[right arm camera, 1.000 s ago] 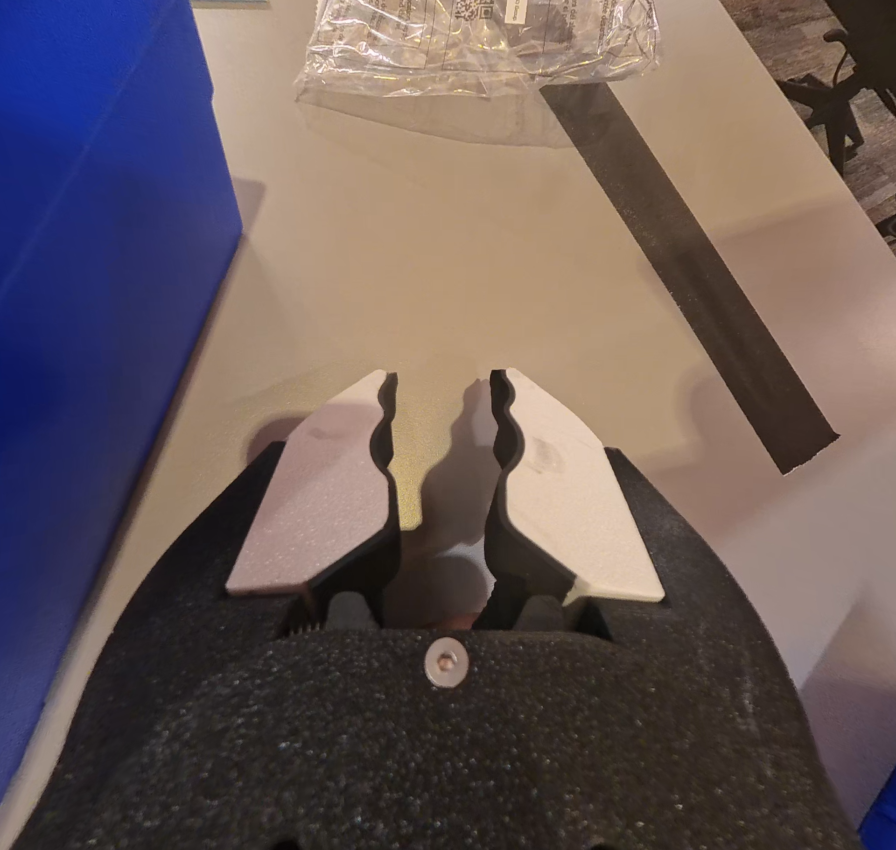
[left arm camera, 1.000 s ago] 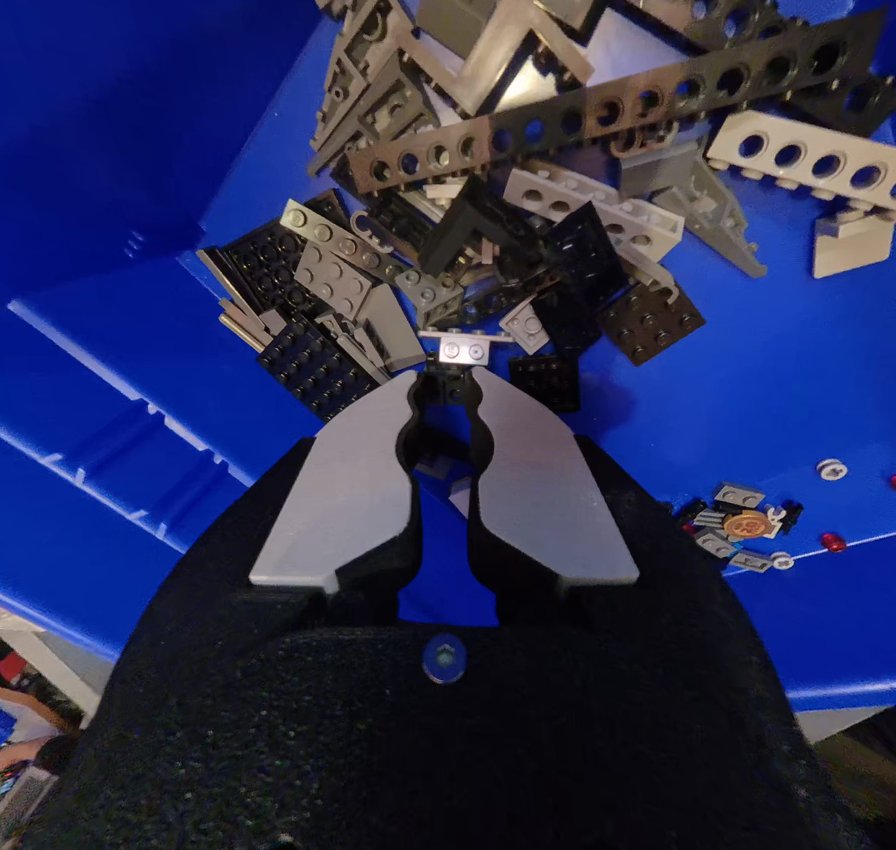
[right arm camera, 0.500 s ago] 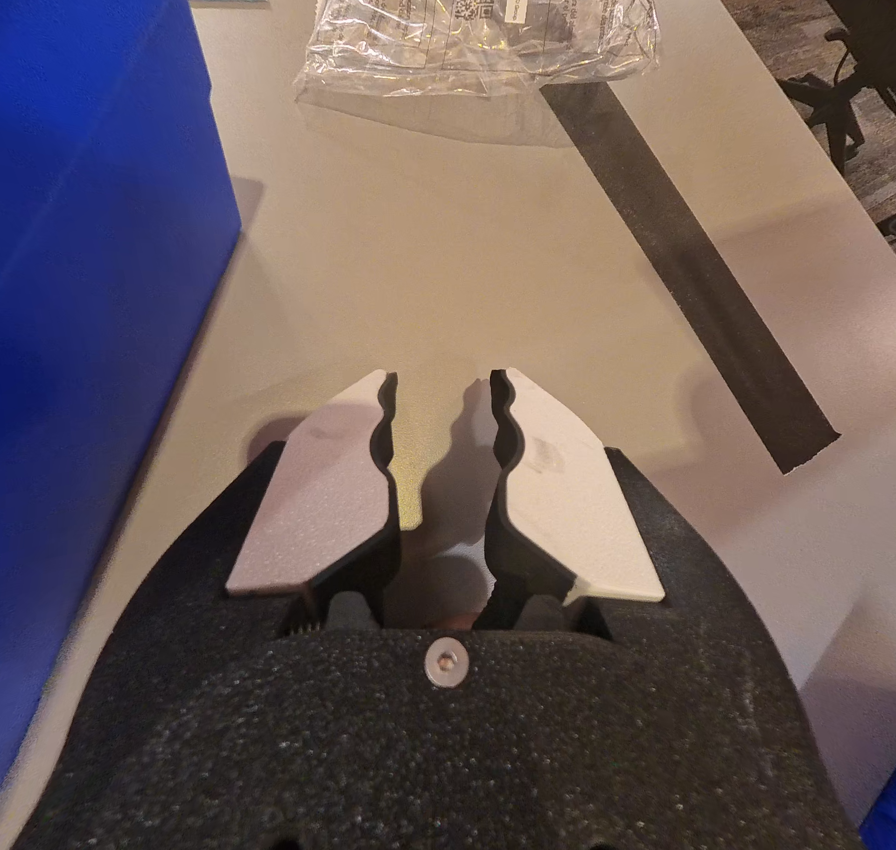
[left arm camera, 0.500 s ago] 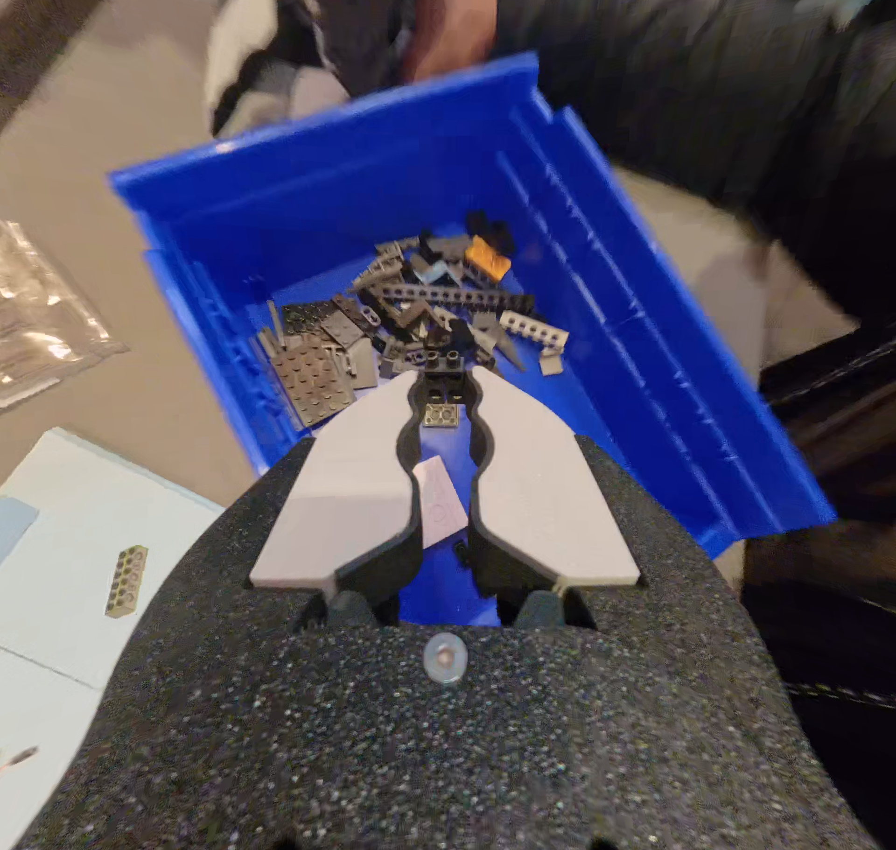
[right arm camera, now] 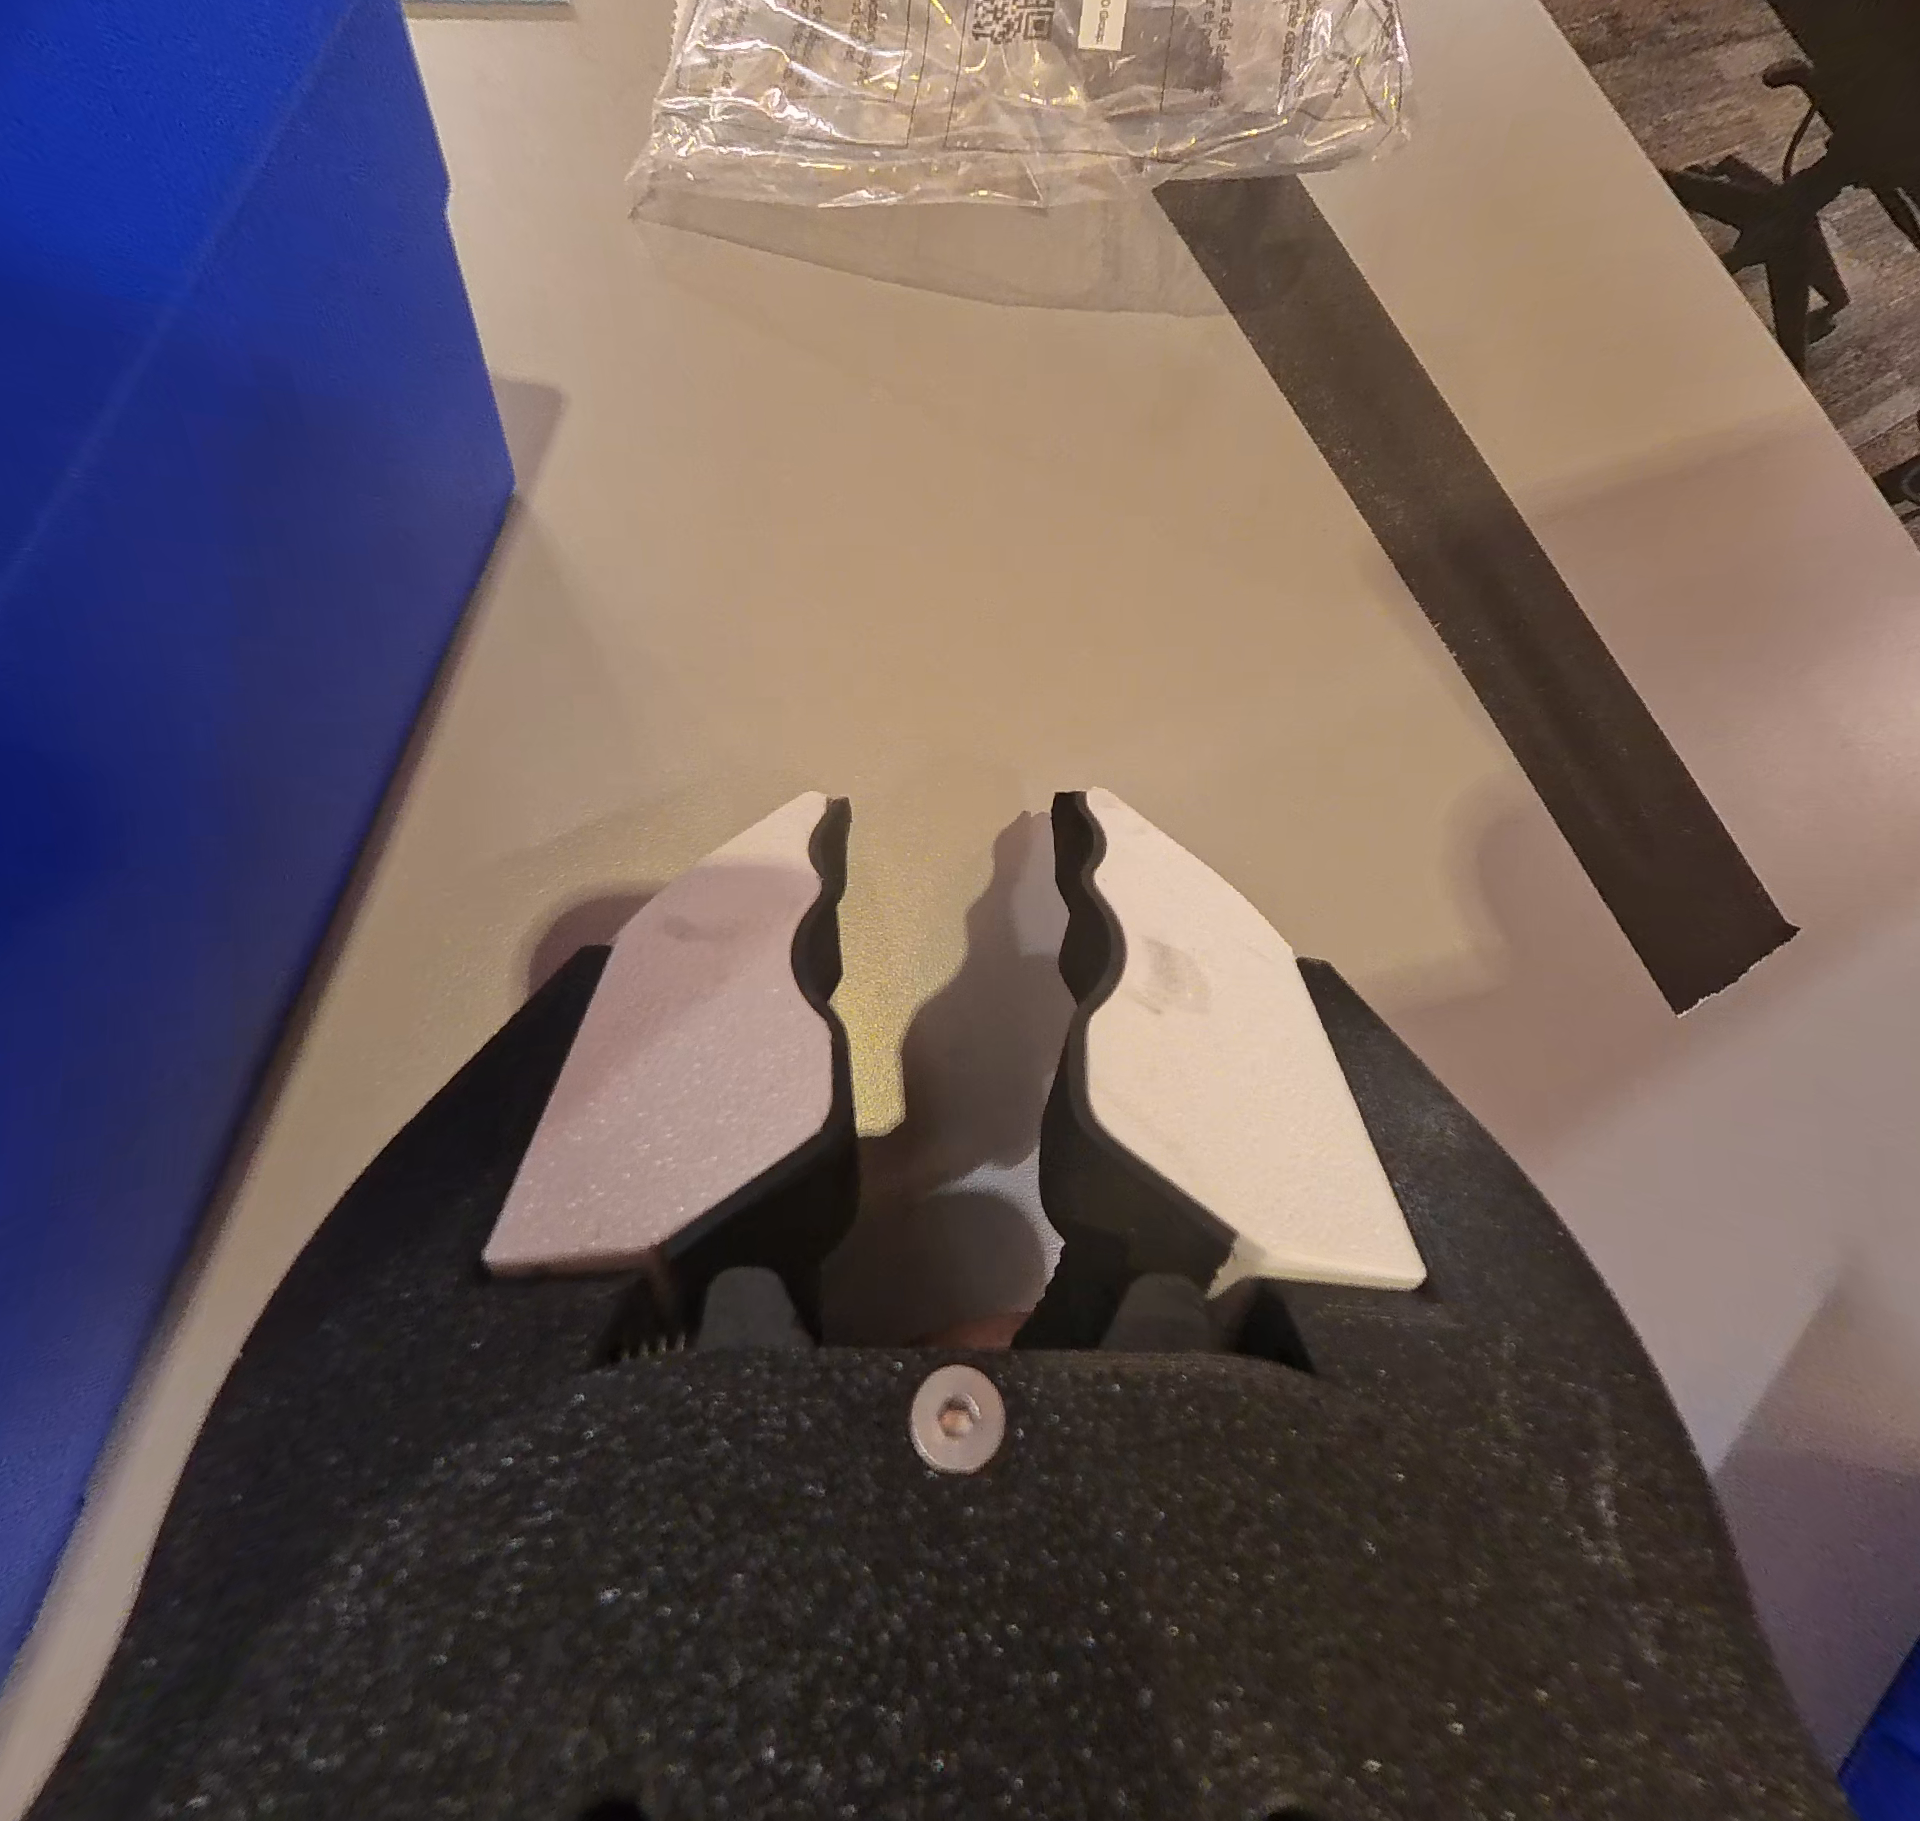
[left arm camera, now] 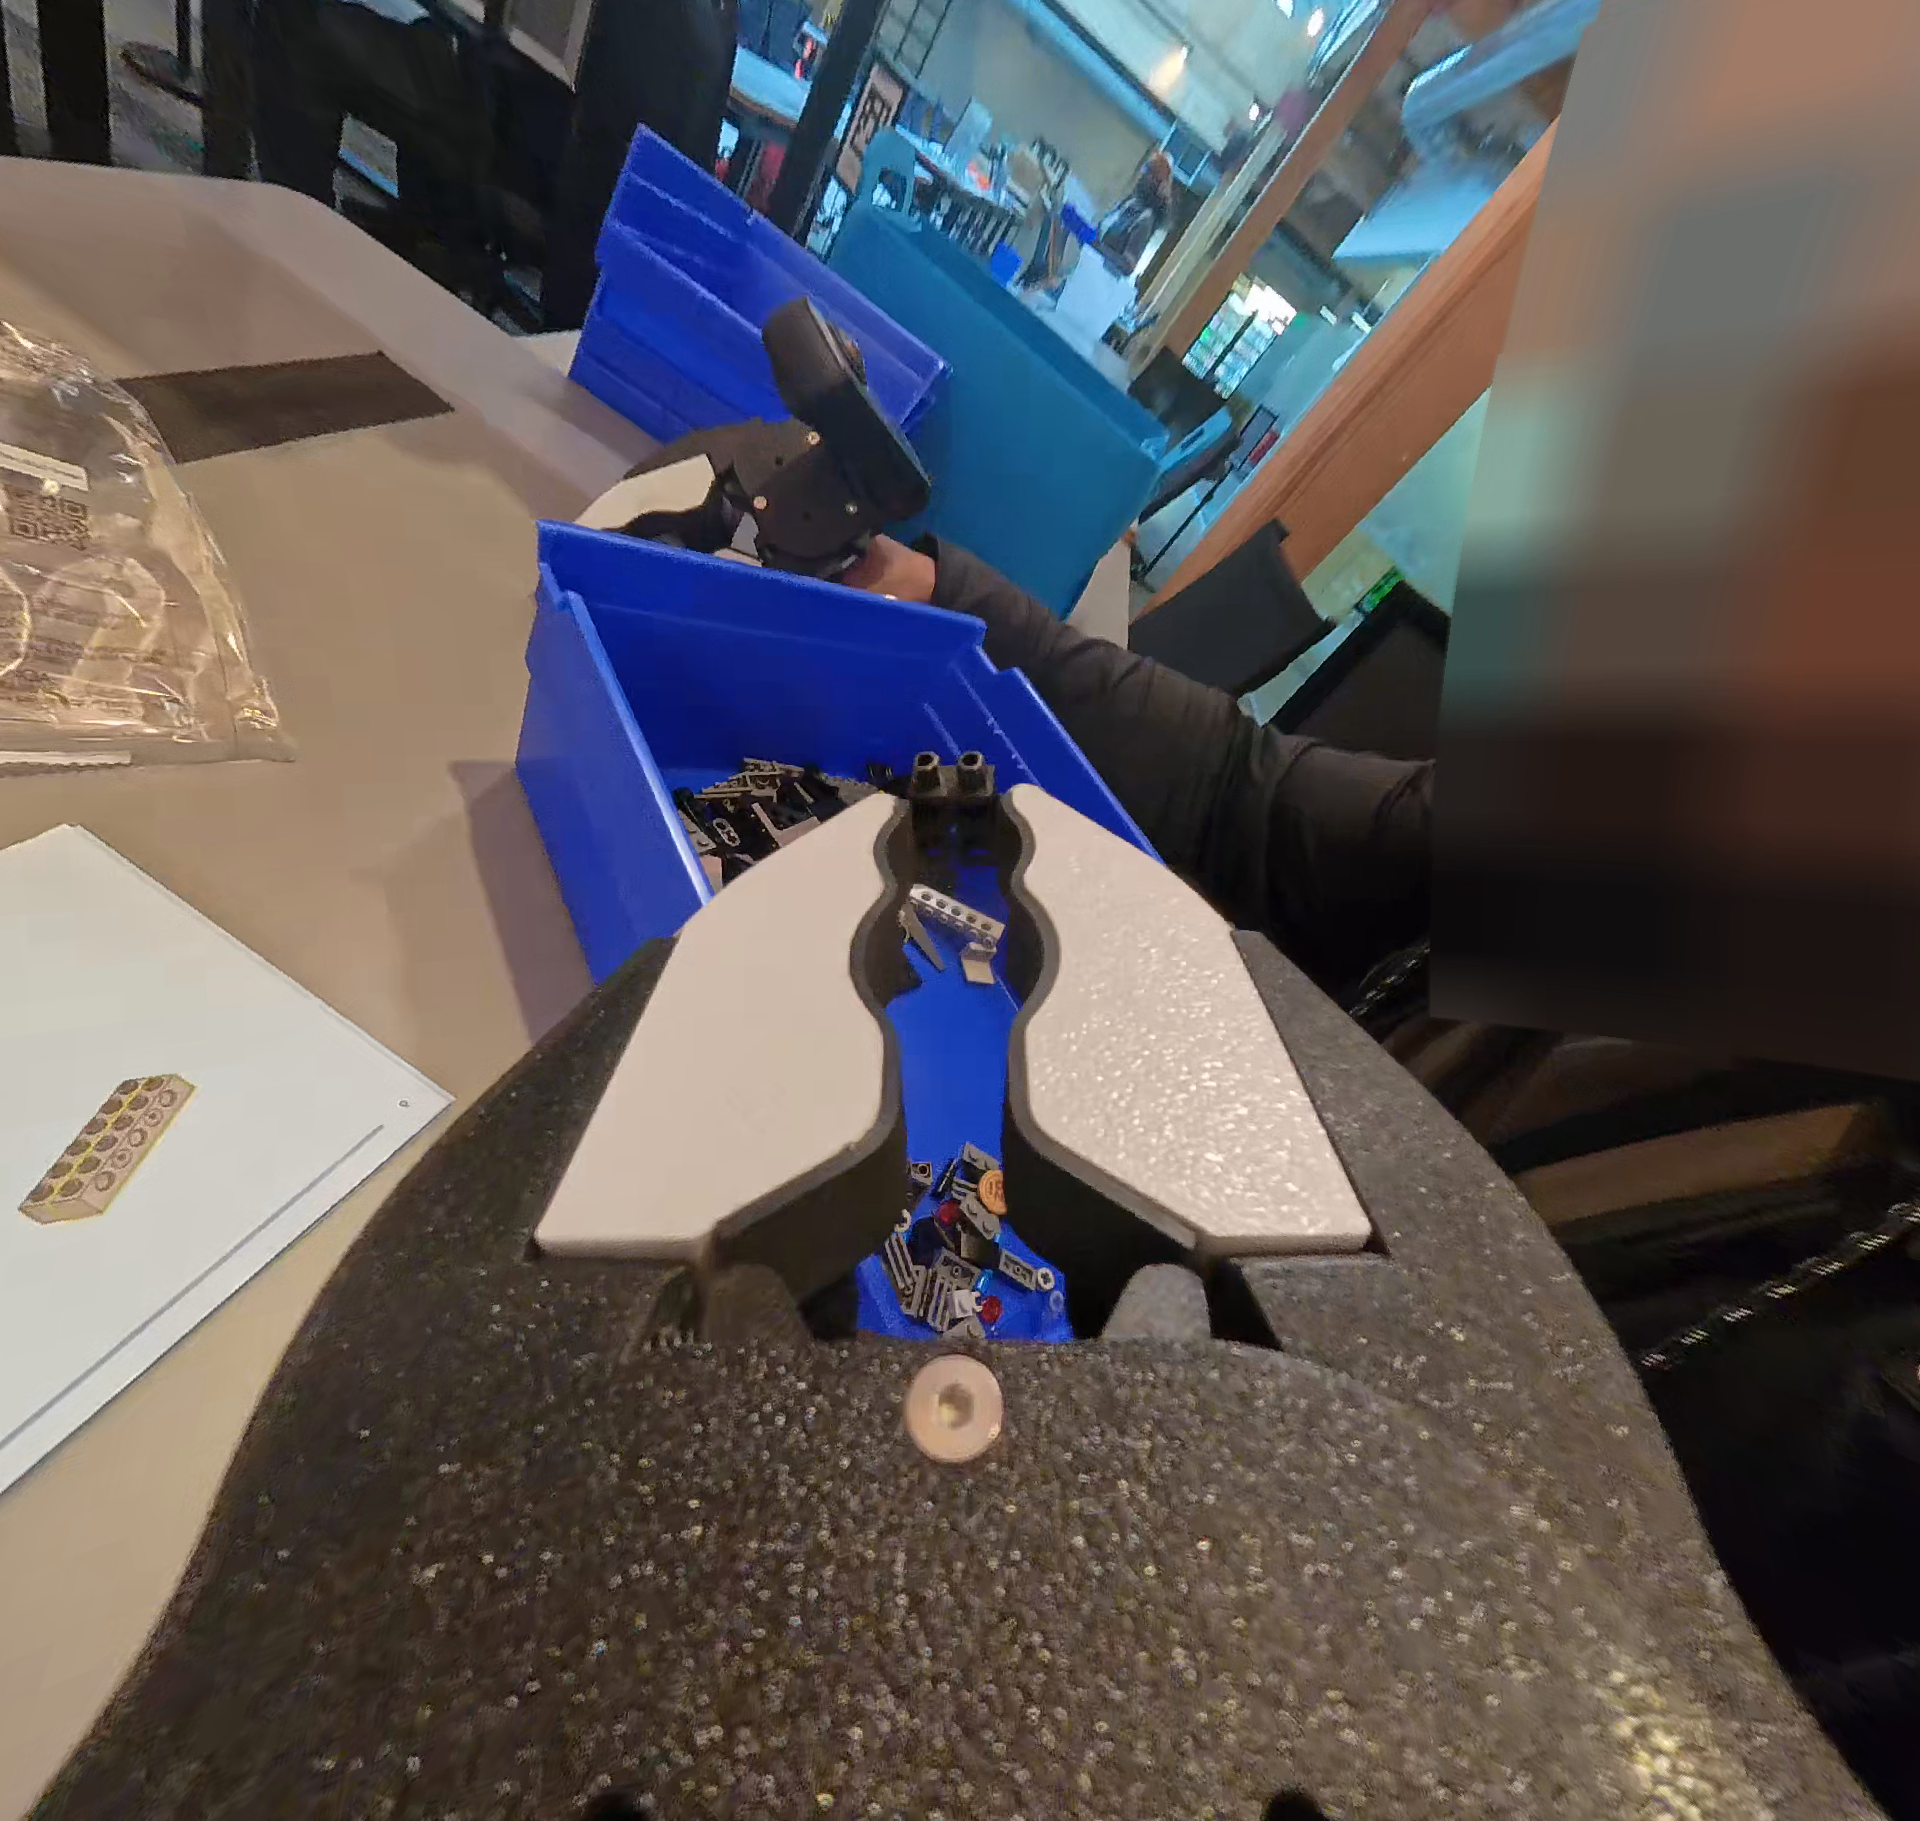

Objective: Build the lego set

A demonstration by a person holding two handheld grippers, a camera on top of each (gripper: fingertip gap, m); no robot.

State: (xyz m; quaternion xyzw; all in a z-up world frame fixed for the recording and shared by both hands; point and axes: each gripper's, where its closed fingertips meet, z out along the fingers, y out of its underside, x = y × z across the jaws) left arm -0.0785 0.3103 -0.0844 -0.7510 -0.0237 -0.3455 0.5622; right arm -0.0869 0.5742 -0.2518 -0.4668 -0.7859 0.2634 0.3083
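Before you lies a smooth beige tabletop (right arm camera: 935, 524). On it rest a tall blue plastic bin (left arm camera: 665, 691) of small building pieces, a crinkled clear plastic bag (right arm camera: 1018, 57), a white printed sheet (left arm camera: 156, 1096), and a strip of black tape (right arm camera: 1507, 566) running diagonally, one end under the bag.

The left gripper (left arm camera: 948, 815) is pinching a small black two-stud plastic brick (left arm camera: 948, 797) between its fingertips, while the right gripper (right arm camera: 951, 815) is resting low with its jaws standing apart and bare.
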